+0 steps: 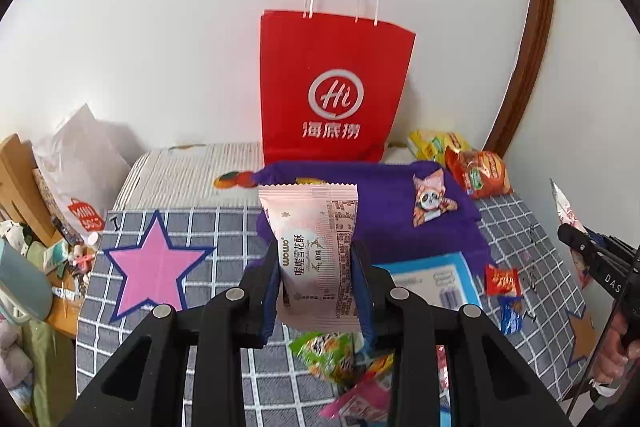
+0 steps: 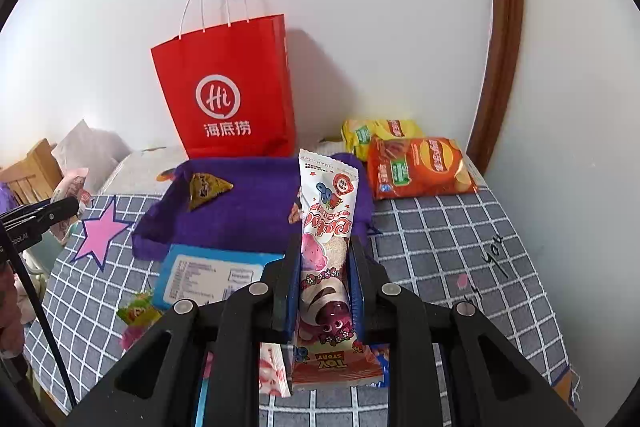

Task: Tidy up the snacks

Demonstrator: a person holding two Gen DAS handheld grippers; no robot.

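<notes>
My left gripper (image 1: 316, 269) is shut on a pale pink snack packet (image 1: 314, 227) and holds it upright above the table. My right gripper (image 2: 325, 267) is shut on a white and pink Toy Story snack packet (image 2: 326, 251), also raised. A red paper bag (image 1: 334, 87) stands against the wall behind a purple cloth (image 1: 384, 211); the bag also shows in the right wrist view (image 2: 228, 95). A triangular snack (image 2: 206, 189) lies on the cloth (image 2: 248, 207). The right gripper appears at the right edge of the left wrist view (image 1: 588, 247).
Orange (image 2: 420, 167) and yellow (image 2: 380, 131) chip bags lie at the back right. A blue box (image 2: 208, 275), small candies (image 1: 502, 281) and a green packet (image 1: 324, 351) lie on the checked tablecloth (image 2: 440, 247) with a pink star (image 1: 154, 263). Clutter sits left of the table.
</notes>
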